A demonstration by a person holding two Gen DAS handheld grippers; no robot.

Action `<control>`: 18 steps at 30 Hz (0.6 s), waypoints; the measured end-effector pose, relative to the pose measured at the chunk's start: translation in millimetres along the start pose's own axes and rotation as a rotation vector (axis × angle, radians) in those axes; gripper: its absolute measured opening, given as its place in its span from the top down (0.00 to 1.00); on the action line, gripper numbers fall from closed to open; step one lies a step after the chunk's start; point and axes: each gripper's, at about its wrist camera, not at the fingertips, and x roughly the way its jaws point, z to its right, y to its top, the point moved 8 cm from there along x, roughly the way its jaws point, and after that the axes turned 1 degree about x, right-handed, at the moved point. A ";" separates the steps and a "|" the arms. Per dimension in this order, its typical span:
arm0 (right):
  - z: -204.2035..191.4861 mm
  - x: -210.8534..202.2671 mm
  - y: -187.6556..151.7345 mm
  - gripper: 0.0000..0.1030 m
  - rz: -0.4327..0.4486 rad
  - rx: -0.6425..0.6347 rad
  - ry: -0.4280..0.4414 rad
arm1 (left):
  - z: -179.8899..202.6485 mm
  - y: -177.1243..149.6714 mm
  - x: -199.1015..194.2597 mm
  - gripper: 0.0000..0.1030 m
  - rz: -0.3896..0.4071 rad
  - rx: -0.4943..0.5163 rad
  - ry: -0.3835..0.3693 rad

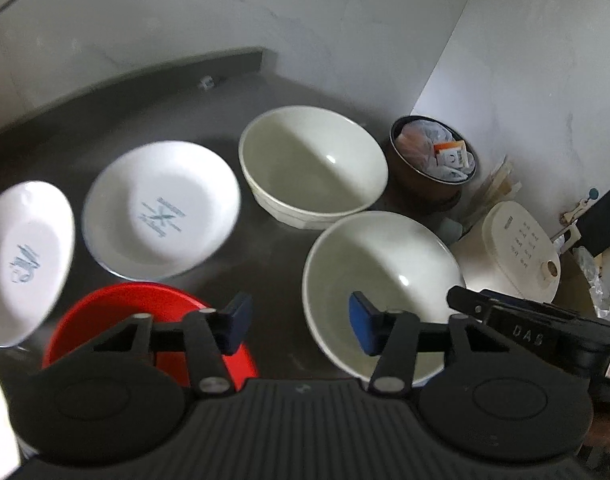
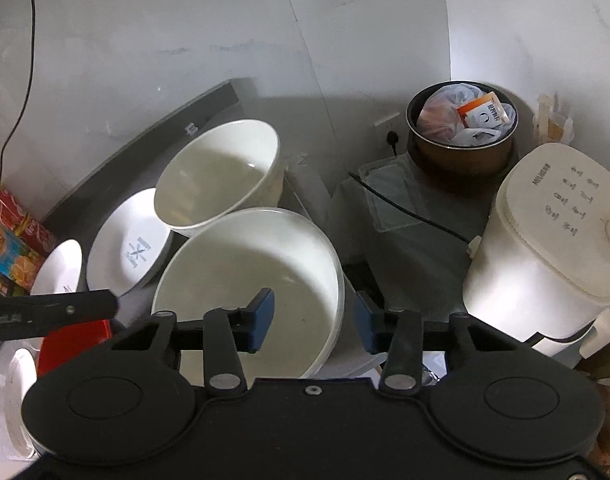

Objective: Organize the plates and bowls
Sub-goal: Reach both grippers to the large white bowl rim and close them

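The left gripper (image 1: 301, 328) hangs with its jaws released and holding nothing, the gap between them over bare dark bench (image 1: 273, 248); its right blue pad sits over the near bowl (image 1: 379, 280), its left pad over the edge of the red dish (image 1: 117, 312). The right gripper (image 2: 313, 322) is likewise spread and not holding anything, straddling the right rim of the near bowl (image 2: 249, 280), one pad inside and one outside.

The bench is a dark grey, dull surface set into a corner of pale, marbled walls (image 1: 305, 32), with a low dark upstand along the back.

Taking the near bowl as landmark: all the crockery stands mouth upward. A second cream bowl (image 1: 313, 164) stands just behind it, close but whether touching is unclear. Left of that sits a white plate with a blue mark (image 1: 161, 210), and further left another white plate (image 1: 23, 260), blurred. The red dish lies left of the near bowl, nearest the camera.

Right of the near bowl stands a cream appliance with printed buttons (image 2: 553, 248), and behind it a brown pot stuffed with plastic bags and an orange packet (image 2: 463, 132). A black cable (image 2: 409, 208) crosses a grey cloth between them. Far left, coloured cartons (image 2: 13, 236) lean by the wall.
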 end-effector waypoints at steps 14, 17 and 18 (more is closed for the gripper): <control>1.7 23.5 -12.7 0.68 -0.067 -0.028 0.018 | 7.1 -2.5 50.6 0.70 -0.077 -0.124 0.008; 3.6 27.4 -12.3 0.78 -0.071 -0.032 0.001 | 4.6 -8.2 63.4 0.79 -0.109 -0.157 0.005; 4.6 28.9 -12.8 0.86 -0.076 -0.037 -0.016 | 3.9 -9.3 66.4 0.80 -0.112 -0.164 0.009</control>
